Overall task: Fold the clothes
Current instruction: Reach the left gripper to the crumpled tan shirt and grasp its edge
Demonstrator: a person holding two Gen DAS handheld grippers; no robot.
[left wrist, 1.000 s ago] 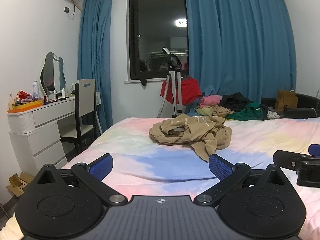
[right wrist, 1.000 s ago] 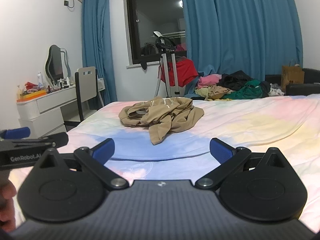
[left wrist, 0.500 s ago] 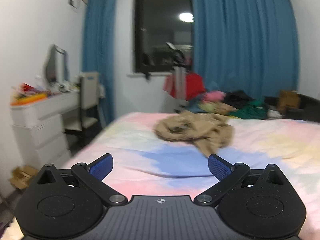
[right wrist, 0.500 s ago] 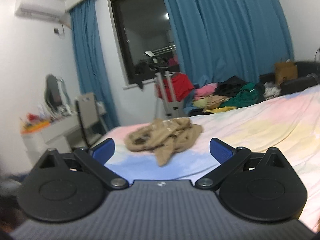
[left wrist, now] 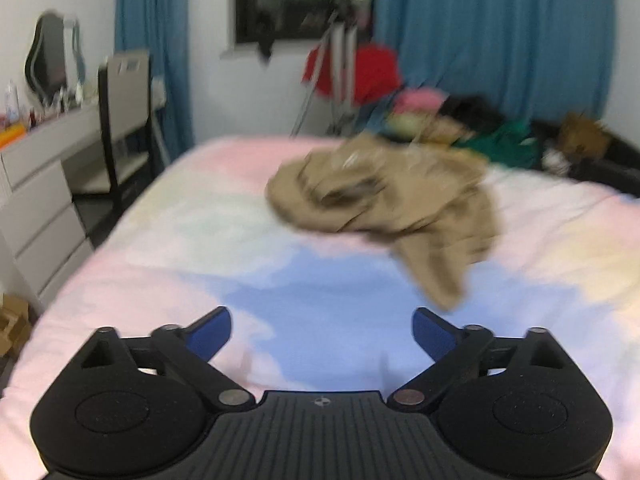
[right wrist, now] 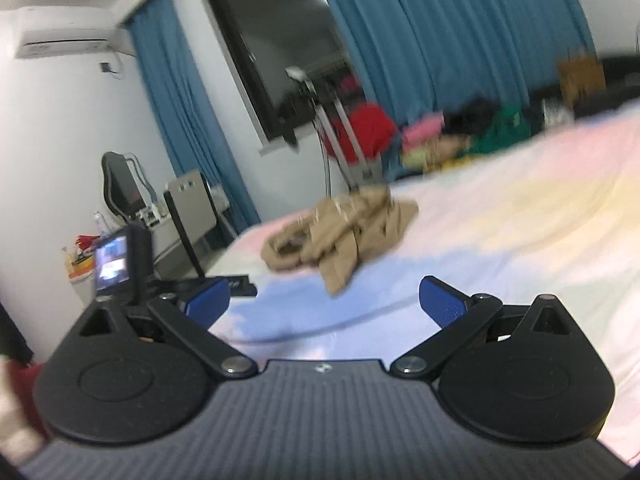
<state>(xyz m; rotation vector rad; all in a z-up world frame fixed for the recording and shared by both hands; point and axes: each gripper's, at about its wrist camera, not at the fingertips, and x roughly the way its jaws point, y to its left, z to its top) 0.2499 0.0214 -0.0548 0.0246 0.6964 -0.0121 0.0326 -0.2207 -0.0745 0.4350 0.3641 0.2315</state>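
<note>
Left gripper [left wrist: 322, 330]: jaws wide apart and closing, nothing between the blue pads [left wrist: 210, 334], angled down over the blue patch of the pastel bedspread [left wrist: 168, 248]. Right gripper [right wrist: 324, 302]: jaws spread, empty, view tilted. Crumpled tan garment [left wrist: 392, 208] unfolded in a heap on the bed, ahead of both grippers and apart from them, one end trailing toward the left gripper's right finger. Beyond the bed: clothes pile [left wrist: 460, 120], blue curtains [left wrist: 496, 32], chair [left wrist: 126, 120] beside a white dresser [left wrist: 36, 184].
</note>
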